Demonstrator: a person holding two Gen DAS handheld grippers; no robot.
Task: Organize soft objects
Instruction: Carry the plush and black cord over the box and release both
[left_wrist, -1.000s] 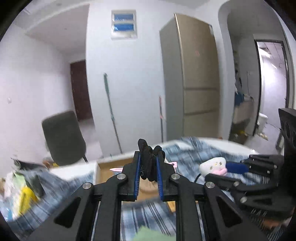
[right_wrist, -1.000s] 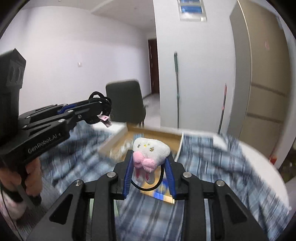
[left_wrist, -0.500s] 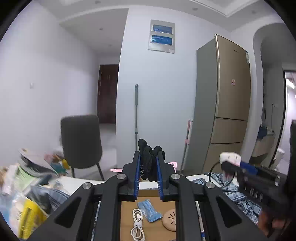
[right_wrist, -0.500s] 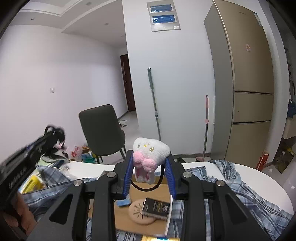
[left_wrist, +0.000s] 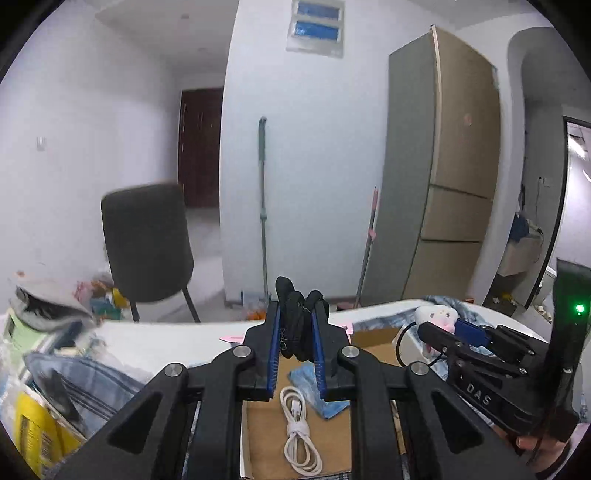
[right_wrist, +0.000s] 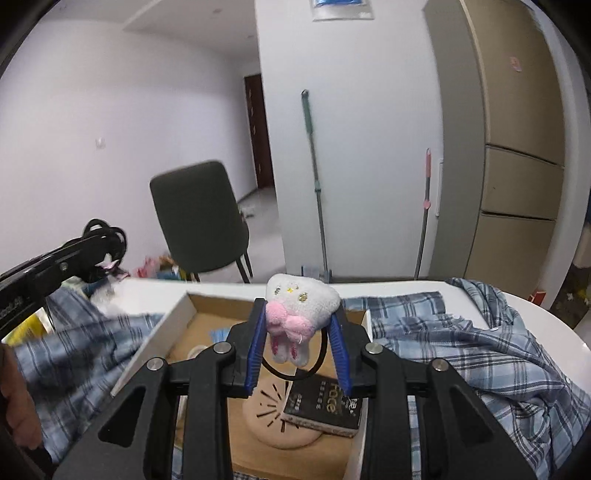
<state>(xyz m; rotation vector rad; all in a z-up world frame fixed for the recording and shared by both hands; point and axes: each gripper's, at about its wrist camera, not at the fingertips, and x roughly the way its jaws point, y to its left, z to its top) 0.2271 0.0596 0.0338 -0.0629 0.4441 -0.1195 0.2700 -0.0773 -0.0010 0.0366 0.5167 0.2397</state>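
A lived-in home, in a dining or kitchen corner.

A tall gold fridge (left_wrist: 454, 177) stands against white walls, a mop (right_wrist: 314, 177) and a pink-handled broom (right_wrist: 424, 206) lean beside it, and a dark padded chair (right_wrist: 199, 221) sits by a white counter (right_wrist: 554, 332) strewn with a plaid shirt (right_wrist: 461, 332). A dark wooden door (left_wrist: 199, 147) closes a hallway behind.

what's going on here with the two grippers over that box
A person holds both over an open cardboard box on a table. The left hand-held gripper is shut on a black hair tie bundle; the right hand-held gripper is shut on a small white and pink plush toy. Neither is put down yet.
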